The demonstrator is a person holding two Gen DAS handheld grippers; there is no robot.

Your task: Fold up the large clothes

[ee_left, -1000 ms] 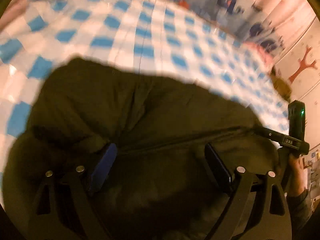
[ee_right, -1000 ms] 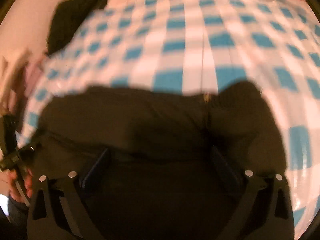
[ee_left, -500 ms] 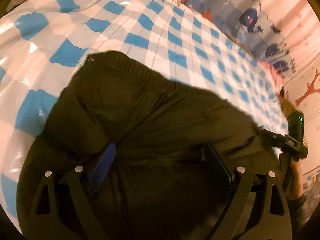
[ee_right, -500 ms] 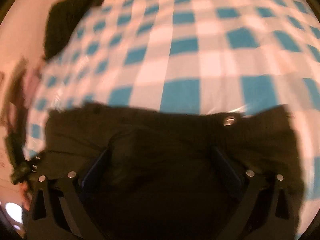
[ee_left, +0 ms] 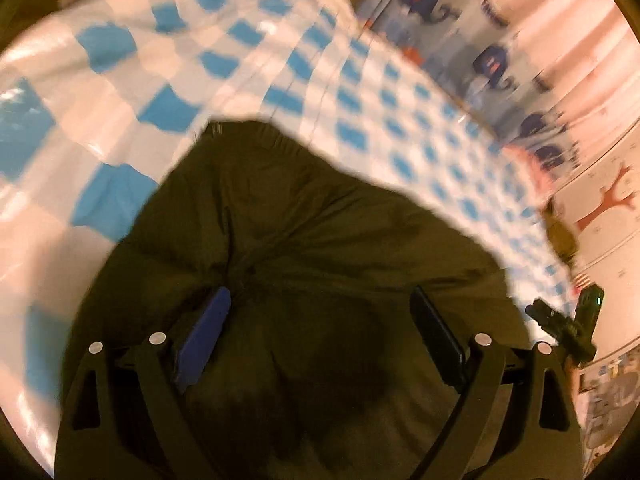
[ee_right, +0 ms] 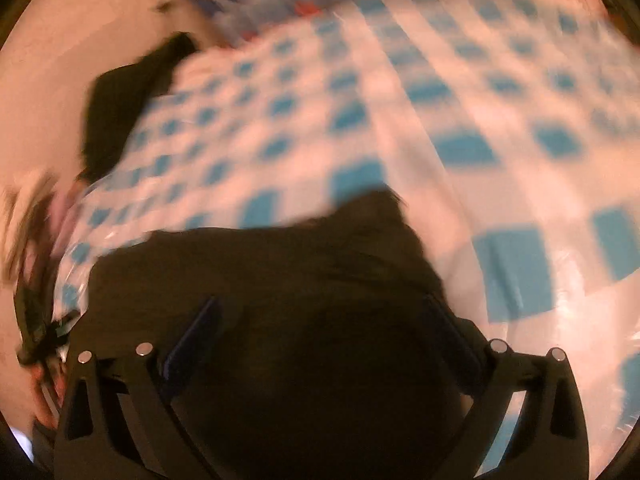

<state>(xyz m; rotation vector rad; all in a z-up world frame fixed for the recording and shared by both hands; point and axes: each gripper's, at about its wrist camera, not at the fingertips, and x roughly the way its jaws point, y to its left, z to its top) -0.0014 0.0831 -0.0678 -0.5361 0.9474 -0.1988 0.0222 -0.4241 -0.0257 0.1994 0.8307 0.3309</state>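
A dark olive garment [ee_left: 320, 208], trousers with an elastic waistband, lies bunched on the blue-and-white checked cloth [ee_left: 280, 72]. My left gripper [ee_left: 320, 292] hovers right over it, fingers spread wide with fabric bulging between them. In the right wrist view the same garment [ee_right: 260, 264] fills the lower half. My right gripper [ee_right: 320, 300] stands open above it, and its pads do not pinch the cloth. The other gripper [ee_left: 568, 324], held by a hand, shows at the garment's right end. Both views are motion-blurred.
A curtain printed with whales [ee_left: 492, 40] hangs behind the checked cloth [ee_right: 400, 100]. Another dark garment [ee_right: 124, 96] lies at the cloth's far left edge. A wall with a tree sticker [ee_left: 612, 200] is at the right.
Both cameras have tilted up and drawn back, showing more of the checked cloth. The flat waistband seen half a second ago now looks bunched and creased. Finger spacing is unchanged.
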